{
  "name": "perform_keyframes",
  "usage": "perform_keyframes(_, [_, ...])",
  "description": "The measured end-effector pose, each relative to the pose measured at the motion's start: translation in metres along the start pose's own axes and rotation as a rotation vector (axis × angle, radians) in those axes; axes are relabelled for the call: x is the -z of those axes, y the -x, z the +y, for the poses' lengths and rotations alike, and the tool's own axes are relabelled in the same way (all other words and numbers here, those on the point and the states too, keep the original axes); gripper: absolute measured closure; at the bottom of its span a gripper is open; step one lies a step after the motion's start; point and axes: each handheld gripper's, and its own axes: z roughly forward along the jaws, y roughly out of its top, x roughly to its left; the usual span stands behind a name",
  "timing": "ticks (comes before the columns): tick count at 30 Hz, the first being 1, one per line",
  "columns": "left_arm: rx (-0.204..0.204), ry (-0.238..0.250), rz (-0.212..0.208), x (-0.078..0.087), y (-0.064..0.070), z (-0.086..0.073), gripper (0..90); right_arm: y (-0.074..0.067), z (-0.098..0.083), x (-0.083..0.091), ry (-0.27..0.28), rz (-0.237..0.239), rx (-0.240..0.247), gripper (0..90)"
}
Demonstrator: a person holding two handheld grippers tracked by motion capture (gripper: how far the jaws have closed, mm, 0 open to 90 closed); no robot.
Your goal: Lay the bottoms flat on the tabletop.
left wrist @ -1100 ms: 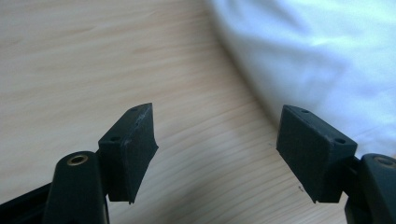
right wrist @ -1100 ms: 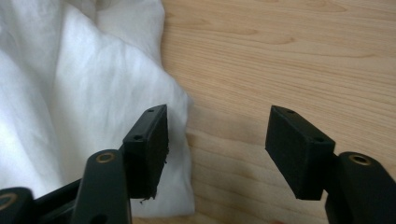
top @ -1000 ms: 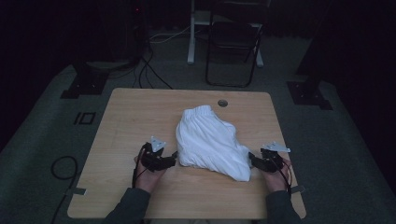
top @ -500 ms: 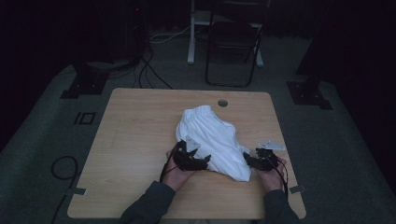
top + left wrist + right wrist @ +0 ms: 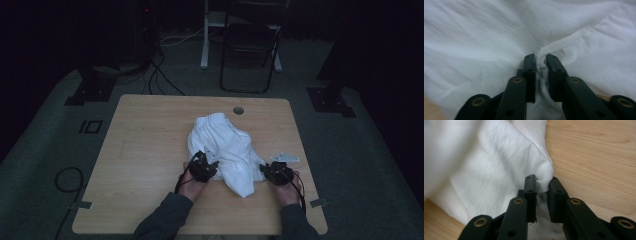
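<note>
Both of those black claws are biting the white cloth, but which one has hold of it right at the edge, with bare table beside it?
The right gripper: it pinches the white cloth where wooden table shows alongside. The left gripper bites amid cloth.

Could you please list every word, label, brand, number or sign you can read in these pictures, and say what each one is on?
There are none to read. The white cloth shows no print or tag in the high view or either gripper view. The wooden table is bare of writing. The black jaws of the left gripper and the right gripper carry no lettering.

Tool (image 5: 541, 185) pinching white cloth (image 5: 494, 170)
</note>
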Motion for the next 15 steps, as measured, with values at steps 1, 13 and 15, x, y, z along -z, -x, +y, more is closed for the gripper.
perform_keyframes(1, [0.005,0.011,0.019,0.006,-0.007,-0.002,81.3,0.0,0.0,0.0,0.0,-0.003,0.0,80.4])
perform_keyframes(13, [0.278,-0.005,0.234,0.069,-0.116,-0.071,79.9,0.003,-0.003,0.001,0.001,-0.023,-0.01,83.9])
perform_keyframes(15, [0.315,-0.036,0.262,0.075,-0.128,-0.088,76.3,0.003,-0.003,0.001,0.002,-0.023,-0.011,83.9])
